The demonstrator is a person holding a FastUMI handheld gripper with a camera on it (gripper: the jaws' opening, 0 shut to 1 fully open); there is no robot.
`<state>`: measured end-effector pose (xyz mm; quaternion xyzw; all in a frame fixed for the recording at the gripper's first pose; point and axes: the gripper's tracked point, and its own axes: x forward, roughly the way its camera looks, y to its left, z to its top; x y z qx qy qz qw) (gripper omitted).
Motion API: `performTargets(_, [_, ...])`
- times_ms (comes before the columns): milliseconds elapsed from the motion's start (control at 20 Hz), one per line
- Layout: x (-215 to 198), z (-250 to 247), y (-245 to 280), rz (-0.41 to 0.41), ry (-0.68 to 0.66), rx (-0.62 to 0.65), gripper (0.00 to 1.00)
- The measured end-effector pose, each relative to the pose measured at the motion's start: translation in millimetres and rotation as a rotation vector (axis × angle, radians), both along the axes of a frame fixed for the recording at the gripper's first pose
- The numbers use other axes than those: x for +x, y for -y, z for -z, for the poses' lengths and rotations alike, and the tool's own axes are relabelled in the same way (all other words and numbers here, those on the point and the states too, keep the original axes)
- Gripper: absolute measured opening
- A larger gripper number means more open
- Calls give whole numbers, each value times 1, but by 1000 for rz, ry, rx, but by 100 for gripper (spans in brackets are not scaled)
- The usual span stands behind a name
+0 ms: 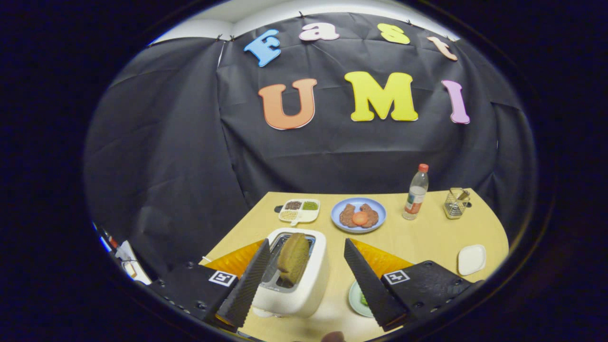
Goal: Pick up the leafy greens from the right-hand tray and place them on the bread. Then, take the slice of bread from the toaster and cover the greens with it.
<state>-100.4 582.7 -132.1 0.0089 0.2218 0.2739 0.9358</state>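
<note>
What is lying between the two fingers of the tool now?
In the gripper view, the white toaster with a bread slice standing in its slot sits between the open tool's fingers.

The 1 camera is riding on the gripper [304, 251] and looking forward along its 2 fingers, which are standing wide apart. It is sitting up high over the near edge of the tabletop [427, 232], tipping down a little. The toaster [297, 273] is very close, just ahead between the fingers. The far edge and the black wall are staying well back.
</note>
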Motion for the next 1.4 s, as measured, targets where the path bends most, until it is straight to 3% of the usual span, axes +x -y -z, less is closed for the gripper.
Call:
performTargets(200, [9,26,-32,11,-32,-32,89])
performTargets(350, [23,43,-44,41,-52,-67,78])
performTargets(600, [37,59,-40,134,-96,-108,47])
performTargets(850, [41,70,-41,146,-133,-113,17])
performTargets(1000, [41,61,-41,119,-123,-109,12])
performTargets(1050, [42,50,-40,109,-114,-95,4])
performTargets(1400, [34,-15,-27,36,-41,2,4])
